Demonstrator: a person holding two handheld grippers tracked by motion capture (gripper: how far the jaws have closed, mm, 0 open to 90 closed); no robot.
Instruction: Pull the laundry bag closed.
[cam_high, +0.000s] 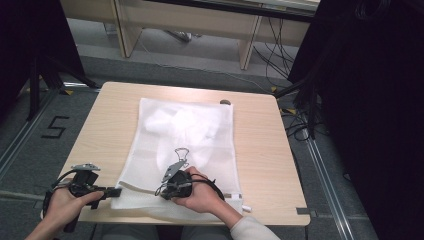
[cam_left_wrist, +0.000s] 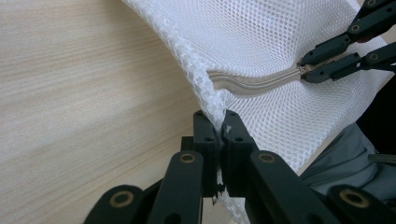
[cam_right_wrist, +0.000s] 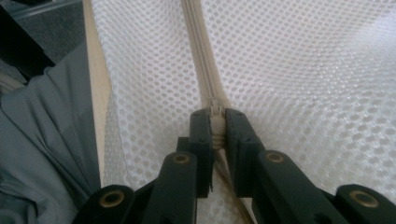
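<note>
Left claw (cam_left_wrist: 219, 135) clamps the white mesh laundry bag's (cam_high: 185, 135) corner; right claw (cam_right_wrist: 215, 133) pinches the beige zipper slider (cam_right_wrist: 215, 122), zipper track (cam_right_wrist: 198, 56) running straight ahead.

The mesh bag (cam_high: 185, 145) is white net cloth, openly woven with small round holes and faintly shiny, with a smooth beige zip (cam_left_wrist: 254, 84) that looks like plastic. The tabletop (cam_high: 260, 150) is pale, matt wood grain. Both grippers' jaws are matt black plastic with brass-coloured rivets.
</note>
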